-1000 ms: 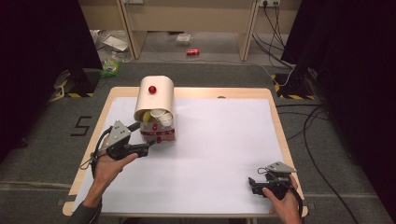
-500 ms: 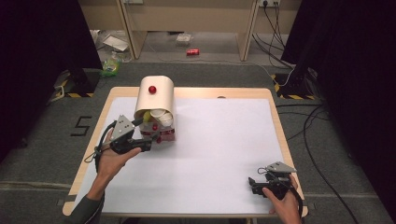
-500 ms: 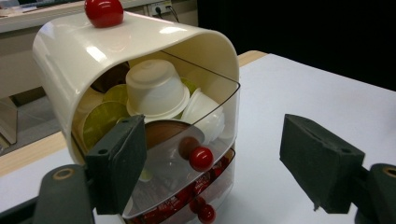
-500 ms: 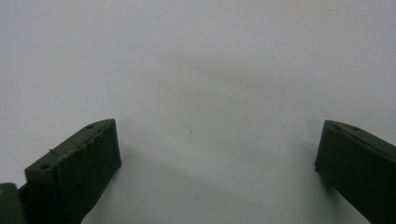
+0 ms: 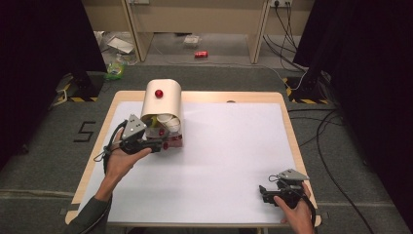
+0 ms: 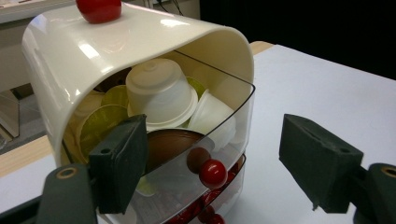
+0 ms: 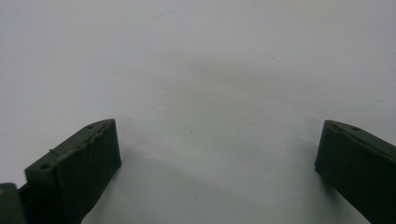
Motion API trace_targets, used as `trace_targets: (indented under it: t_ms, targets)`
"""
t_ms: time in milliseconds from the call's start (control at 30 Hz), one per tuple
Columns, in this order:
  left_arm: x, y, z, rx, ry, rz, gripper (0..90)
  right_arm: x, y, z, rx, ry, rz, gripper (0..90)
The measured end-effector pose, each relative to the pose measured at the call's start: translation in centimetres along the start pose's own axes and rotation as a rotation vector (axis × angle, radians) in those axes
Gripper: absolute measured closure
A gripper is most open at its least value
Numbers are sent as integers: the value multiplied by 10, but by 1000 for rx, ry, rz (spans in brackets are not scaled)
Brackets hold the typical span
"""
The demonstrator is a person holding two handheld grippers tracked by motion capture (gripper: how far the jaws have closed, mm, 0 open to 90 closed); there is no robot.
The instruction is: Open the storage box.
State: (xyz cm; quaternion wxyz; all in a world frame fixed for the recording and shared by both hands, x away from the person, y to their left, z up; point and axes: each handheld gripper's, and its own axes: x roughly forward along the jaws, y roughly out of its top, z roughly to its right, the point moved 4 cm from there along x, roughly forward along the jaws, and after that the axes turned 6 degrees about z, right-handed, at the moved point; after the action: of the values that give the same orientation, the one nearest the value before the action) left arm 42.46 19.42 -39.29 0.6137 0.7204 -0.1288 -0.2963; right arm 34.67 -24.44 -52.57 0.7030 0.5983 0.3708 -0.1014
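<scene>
Jaws of my left gripper [image 5: 163,145] closing yet apart around the capsule holder's [image 5: 163,100] drawer knob [image 6: 213,173], right gripper [image 5: 263,191] at five o'clock, jaws wide apart over table [image 5: 234,146].

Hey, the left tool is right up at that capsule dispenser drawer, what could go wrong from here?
The left tool, jaws apart and just closing, has only the small red knob of the clear drawer between them; the pads could slip off it. A pull might drag or tip the cream dispenser across the white mat. Capsules piled inside could spill.
</scene>
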Motion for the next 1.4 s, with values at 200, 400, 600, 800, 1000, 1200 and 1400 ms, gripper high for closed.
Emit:
trace_targets:
  t_ms: [200,400,600,800,1000,1200,1400]
  targets:
    - [6,-2,0,-3,-4,-19,275,0,0,0,0,0,0,4]
    - [7,-2,-2,2,3,-30,312,0,0,0,1,0,-1,4]
    - [7,-3,-3,27,13,-35,362,0,0,0,1,0,-1,4]
    - [5,0,0,55,23,-65,372,0,0,0,1,0,-1,4]
    - [3,-1,2,57,20,-71,380,0,0,0,1,0,-1,4]
    - [-1,-1,4,48,1,-78,386,0,0,0,-1,0,0,4]
    - [-6,-2,8,47,-12,-79,385,0,0,0,-2,0,0,4]
